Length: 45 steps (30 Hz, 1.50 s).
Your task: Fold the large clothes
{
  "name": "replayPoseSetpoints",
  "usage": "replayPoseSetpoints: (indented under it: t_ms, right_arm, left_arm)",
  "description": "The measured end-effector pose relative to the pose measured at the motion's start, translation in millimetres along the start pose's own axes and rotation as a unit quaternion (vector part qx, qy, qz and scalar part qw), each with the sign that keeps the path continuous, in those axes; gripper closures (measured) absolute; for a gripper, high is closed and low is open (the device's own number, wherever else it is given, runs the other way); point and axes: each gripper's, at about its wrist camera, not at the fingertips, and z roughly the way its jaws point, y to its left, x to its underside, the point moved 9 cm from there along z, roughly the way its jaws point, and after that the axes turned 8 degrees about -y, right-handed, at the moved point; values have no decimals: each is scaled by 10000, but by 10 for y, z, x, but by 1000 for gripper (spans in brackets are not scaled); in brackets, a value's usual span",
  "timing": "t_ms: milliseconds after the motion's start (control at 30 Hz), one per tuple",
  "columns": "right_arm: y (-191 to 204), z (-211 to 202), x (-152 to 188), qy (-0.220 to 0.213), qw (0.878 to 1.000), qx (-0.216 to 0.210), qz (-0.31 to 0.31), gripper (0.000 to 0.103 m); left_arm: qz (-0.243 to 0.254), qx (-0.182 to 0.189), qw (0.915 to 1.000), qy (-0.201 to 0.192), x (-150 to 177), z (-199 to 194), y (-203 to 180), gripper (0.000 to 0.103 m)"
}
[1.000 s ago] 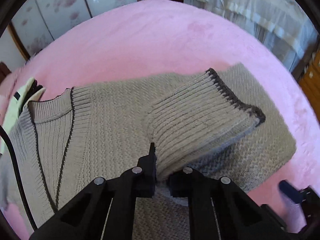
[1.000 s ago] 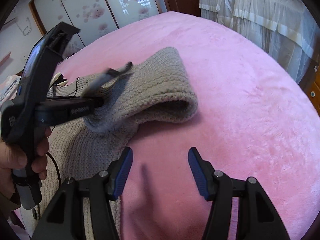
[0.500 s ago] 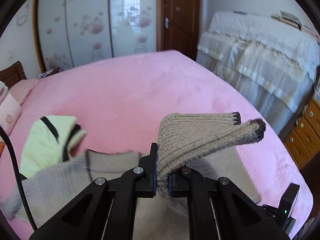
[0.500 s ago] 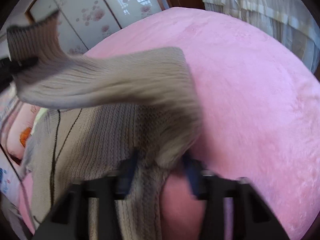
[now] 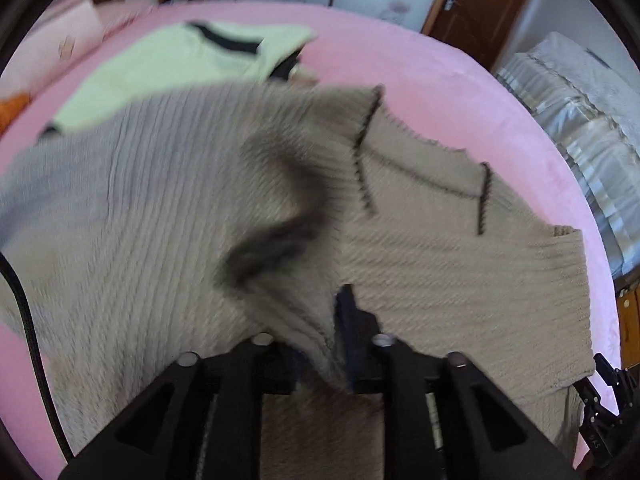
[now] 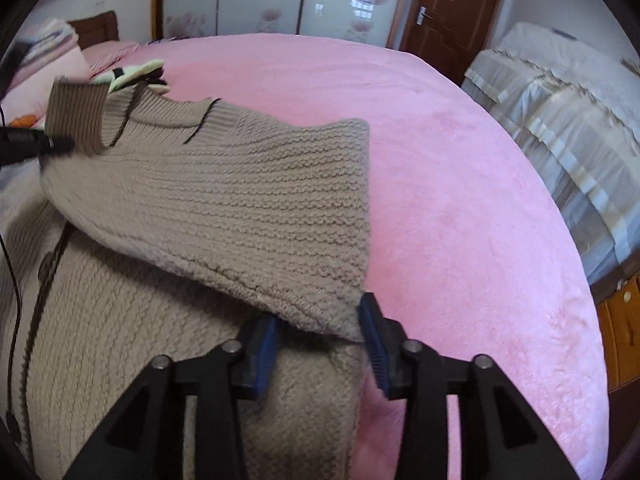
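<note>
A large beige knit sweater (image 6: 224,208) with dark trim lies on the pink bed (image 6: 460,184). One sleeve is lifted across the body. My left gripper (image 5: 316,344) is shut on the ribbed cuff end of that sleeve; it shows at the far left of the right wrist view (image 6: 60,144) with the cuff (image 6: 76,116) standing up. My right gripper (image 6: 320,336) has blue pads (image 6: 372,332) set around the sleeve's lower fold, with the jaws still apart. The sweater (image 5: 460,280) fills the left wrist view, blurred.
A pale green garment (image 5: 180,68) with black trim lies past the sweater, next to pink pillows (image 6: 48,64). A second covered bed (image 6: 568,112) stands to the right. A wooden door (image 6: 448,12) and wardrobe panels are at the back.
My left gripper has carried the sleeve cuff up and over toward the collar side. My right gripper has moved in from the bare bed and now straddles the sleeve's fold.
</note>
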Motion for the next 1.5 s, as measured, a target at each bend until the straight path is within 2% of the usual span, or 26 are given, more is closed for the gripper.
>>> replayPoseSetpoints:
  t_ms: [33,67,100,133,200,300,400,433,500,567,600,633,733,833,867,900,933,1033,1067,1133,1200,1267,1333,1400,1467,1500]
  right_arm:
    - [20,-21,19,12,10000,-40,-40,45]
    - [24,-37,41,21,10000,-67,-55,44]
    - [37,-69,72,46,9999,-118,-68,44]
    - [58,-107,98,74,9998,-201,-64,44]
    - [60,-145,91,142,9986,-516,45,44]
    - [61,-246,68,169,9928,-1093,461,44]
    - [-8,-311,-95,44,9798,-1659,1113,43]
    - [-50,-310,-156,-9,9770,-1695,1293,40]
    - [-150,-253,-317,-131,9743,-1614,1563,34]
    - [-248,-126,-459,-186,9761,-1376,1671,34]
    - [-294,-30,-535,-174,9763,-1279,1736,34]
    - [-344,88,-615,-147,9762,-1177,1813,34]
    - [-443,459,-794,-22,9778,-836,1922,34]
    - [-533,827,-795,355,9798,-493,1906,34]
    - [-544,924,-768,512,9800,-421,1876,46]
    - [-529,1021,-733,653,9801,-442,1822,64]
    - [-530,1053,-716,727,9798,-482,1797,86]
    - [-633,944,-767,321,9809,-272,1901,89]
    - [-685,947,-725,299,9790,-163,2010,90]
    - [-792,1058,-550,490,9747,66,2182,90]
    - [-812,1063,-513,492,9714,-3,2322,88]
    - [-808,949,-559,462,9705,-21,2365,81]
    - [-798,792,-601,394,9733,-32,2263,79]
    - [-720,553,-699,142,9778,-135,2087,79]
    - [-572,372,-787,-45,9809,-273,1925,79]
    - [-446,256,-813,-121,9822,-404,1831,79]
  left_arm:
    - [-106,121,9999,-19,4,-22,44,75]
    - [-188,276,9994,-11,4,-65,46,74]
    - [-233,434,9988,28,-5,-108,50,65]
    - [-217,569,9981,65,-9,-155,43,50]
    - [-103,636,9979,-56,-81,-270,72,42]
    - [-47,652,9977,-187,-207,-340,149,41]
    - [-202,553,9983,21,-229,-166,246,42]
    - [-273,556,9980,124,-221,-88,322,42]
    - [-415,516,9974,296,-221,73,316,43]
    - [-406,406,9982,186,-227,123,337,65]
    - [-386,365,9985,154,-249,141,330,82]
    - [-396,373,9984,163,-259,152,327,89]
    - [-340,327,9989,22,-356,148,297,92]
    - [-21,311,9992,-261,-486,101,161,93]
    - [66,304,9989,-336,-529,85,112,93]
    - [175,277,9984,-458,-579,64,49,94]
    - [231,251,9979,-553,-630,63,15,94]
    - [253,6,9973,-694,-679,99,68,94]
    - [243,-227,9981,-518,-617,224,128,94]
    - [231,-436,9987,-138,-460,410,199,92]
    - [340,-557,9975,-261,-439,402,190,88]
    - [430,-620,9969,-228,-447,354,159,84]
    - [560,-764,9954,-147,-474,267,134,75]
    - [677,-961,9927,-248,-531,93,97,74]
    - [697,-900,9926,-425,-564,-93,-23,67]
    - [689,-780,9931,-532,-583,-194,-110,58]
